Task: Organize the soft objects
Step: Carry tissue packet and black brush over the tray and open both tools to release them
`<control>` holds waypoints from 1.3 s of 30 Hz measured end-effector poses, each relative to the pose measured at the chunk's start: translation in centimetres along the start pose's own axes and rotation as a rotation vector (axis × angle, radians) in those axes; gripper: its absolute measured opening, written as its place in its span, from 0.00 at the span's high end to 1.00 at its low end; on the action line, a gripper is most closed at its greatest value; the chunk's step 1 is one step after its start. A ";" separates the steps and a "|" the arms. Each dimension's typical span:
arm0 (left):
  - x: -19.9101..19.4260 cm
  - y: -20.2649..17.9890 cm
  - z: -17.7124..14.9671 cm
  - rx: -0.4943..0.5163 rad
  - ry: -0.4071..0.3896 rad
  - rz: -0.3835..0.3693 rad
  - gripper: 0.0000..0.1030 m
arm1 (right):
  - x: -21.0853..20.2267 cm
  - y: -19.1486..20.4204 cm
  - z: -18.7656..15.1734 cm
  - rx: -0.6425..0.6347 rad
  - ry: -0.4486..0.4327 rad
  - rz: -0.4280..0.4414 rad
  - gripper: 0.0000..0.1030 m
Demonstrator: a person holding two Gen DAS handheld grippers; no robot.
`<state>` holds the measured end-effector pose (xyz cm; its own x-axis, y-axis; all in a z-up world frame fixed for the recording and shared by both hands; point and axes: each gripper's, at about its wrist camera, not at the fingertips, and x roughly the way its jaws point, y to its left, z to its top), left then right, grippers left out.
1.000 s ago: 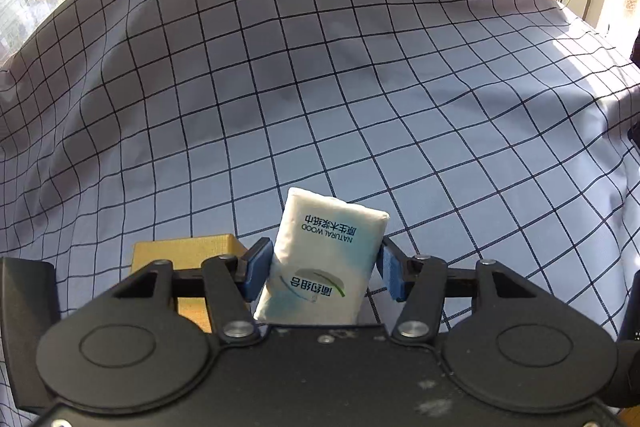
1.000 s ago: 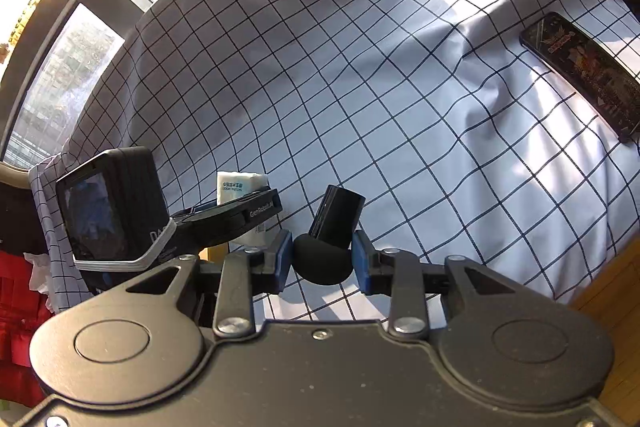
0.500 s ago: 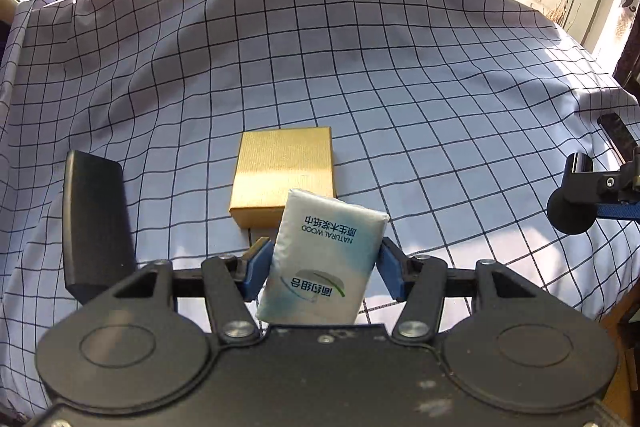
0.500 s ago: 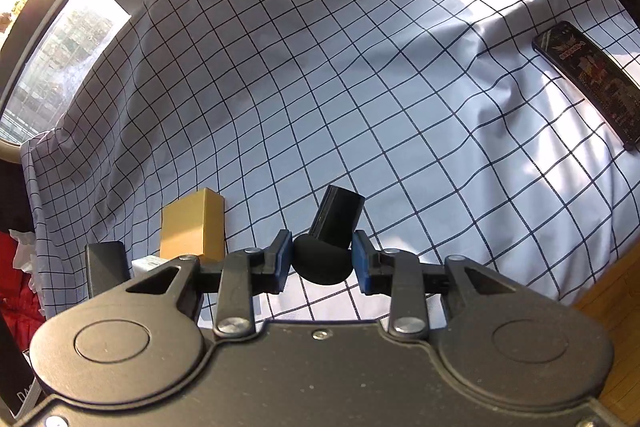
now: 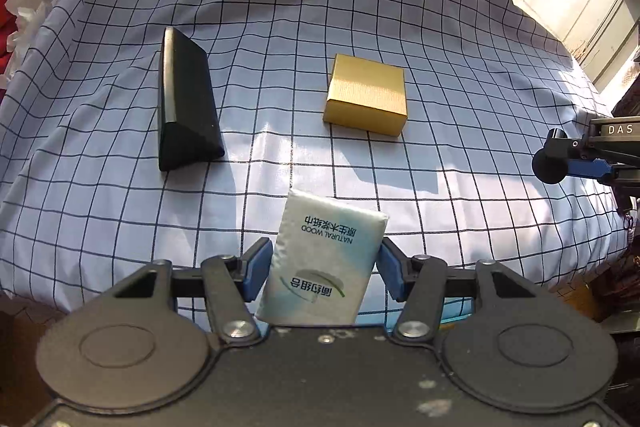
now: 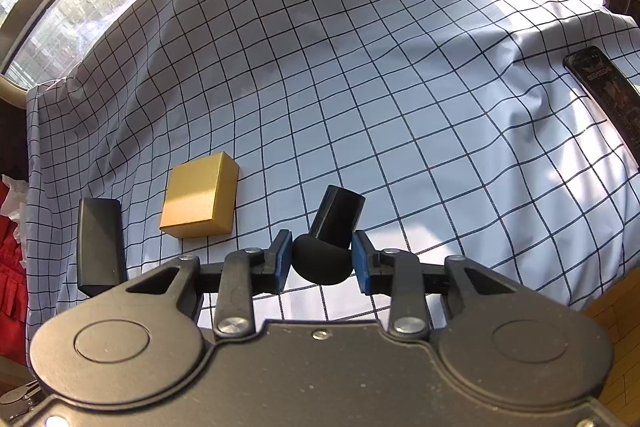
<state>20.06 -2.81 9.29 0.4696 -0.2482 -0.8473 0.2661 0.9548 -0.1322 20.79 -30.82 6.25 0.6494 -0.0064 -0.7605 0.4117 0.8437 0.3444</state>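
My left gripper (image 5: 320, 269) is shut on a white tissue pack (image 5: 322, 263) and holds it above the near edge of the checked cloth (image 5: 360, 7). My right gripper (image 6: 320, 257) is shut on a black round-headed object (image 6: 328, 235) with a cylindrical stem; it also shows at the right edge of the left wrist view (image 5: 550, 167). A gold box (image 5: 366, 95) lies on the cloth ahead of the tissue pack, and shows in the right wrist view (image 6: 198, 201). A black triangular case (image 5: 184, 103) lies to its left, also in the right wrist view (image 6: 98, 241).
A dark phone (image 6: 608, 95) lies on the cloth at the far right. Red fabric and white paper (image 5: 20, 7) sit off the cloth's left edge. A wooden floor (image 6: 616, 303) shows beyond the cloth's right edge. Windows run along the far side.
My left gripper has pulled back and turned left with the tissue pack, so the gold box and black case now lie farther ahead. The right gripper has shifted slightly, still holding the black object.
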 end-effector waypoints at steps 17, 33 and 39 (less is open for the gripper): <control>-7.1 -0.3 -7.3 -0.004 -0.009 -0.092 0.48 | -7.3 0.9 -10.7 -0.109 -0.068 0.023 0.67; -6.5 -4.7 -10.5 0.002 0.050 -0.207 0.48 | -11.0 1.5 -17.5 -0.184 -0.017 0.014 0.67; -7.1 -4.3 -10.0 -0.007 0.003 -0.162 0.33 | -10.9 2.4 -17.8 -0.227 -0.038 -0.011 0.65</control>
<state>7.12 -3.52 10.71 0.4188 -0.3984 -0.8160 0.3323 0.9035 -0.2706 3.33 -19.22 5.54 0.6712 -0.0329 -0.7406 0.2674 0.9425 0.2005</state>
